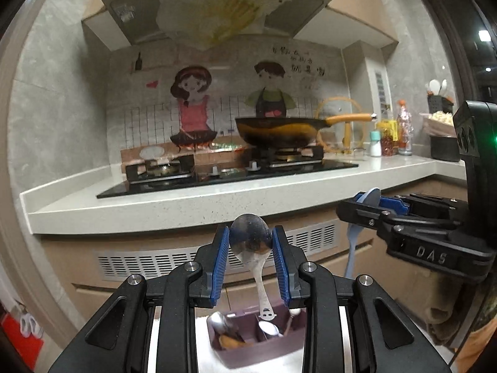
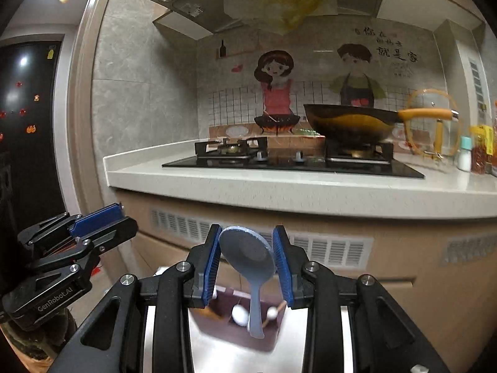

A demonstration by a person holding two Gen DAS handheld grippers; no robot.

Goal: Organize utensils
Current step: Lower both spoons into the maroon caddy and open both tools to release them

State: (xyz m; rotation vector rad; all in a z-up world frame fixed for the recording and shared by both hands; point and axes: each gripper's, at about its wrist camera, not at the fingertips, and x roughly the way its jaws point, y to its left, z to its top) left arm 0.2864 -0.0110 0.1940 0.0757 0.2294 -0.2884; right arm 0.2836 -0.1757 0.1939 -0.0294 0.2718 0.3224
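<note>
purple organizer (image 1: 248, 352) half hidden by gripper, contents blurred

A dark wok (image 1: 279, 132) with an orange handle sits on the right burner of a black glass gas hob (image 1: 230, 172), set into a pale stone tabletop (image 1: 192, 208) beyond and above the tongs. Behind it, a cartoon wall sticker (image 2: 320, 87) shows a girl and a boy in aprons, beneath a range hood (image 1: 217, 9). Farther right stand a glass lid on a rack (image 1: 340, 124), seasoning bottles (image 1: 391, 138) and a black pot (image 1: 444, 147). Ventilation grilles (image 2: 257, 236) line the cabinet front below.
</note>
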